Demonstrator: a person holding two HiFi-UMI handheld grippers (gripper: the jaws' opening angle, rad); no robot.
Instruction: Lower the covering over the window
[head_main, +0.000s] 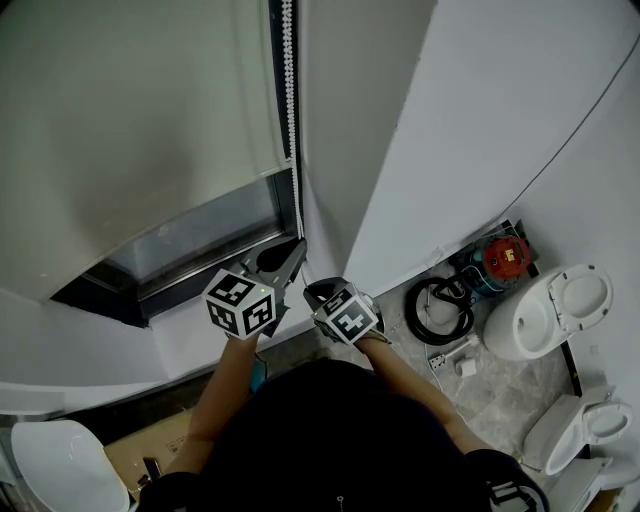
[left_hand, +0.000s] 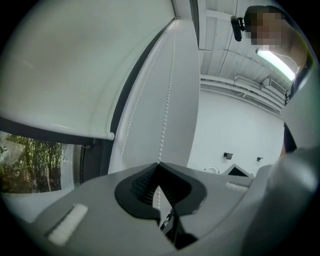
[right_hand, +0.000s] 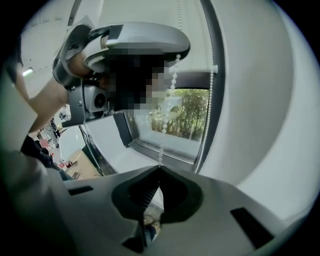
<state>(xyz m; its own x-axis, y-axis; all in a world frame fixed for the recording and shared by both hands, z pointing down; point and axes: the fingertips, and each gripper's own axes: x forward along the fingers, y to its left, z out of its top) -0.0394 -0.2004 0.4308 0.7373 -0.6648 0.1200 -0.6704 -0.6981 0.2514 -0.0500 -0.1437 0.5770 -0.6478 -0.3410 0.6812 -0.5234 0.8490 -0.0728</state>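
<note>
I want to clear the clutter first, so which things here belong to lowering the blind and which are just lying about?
Job: roller blind; bead chain; window; left gripper and right gripper, both shut on the bead chain.
Lying about: white toilet by the wall; coiled black hose; red-topped object; cardboard on the floor.

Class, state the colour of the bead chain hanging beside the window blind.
The bead chain is white; it shows best in the left gripper view.
</note>
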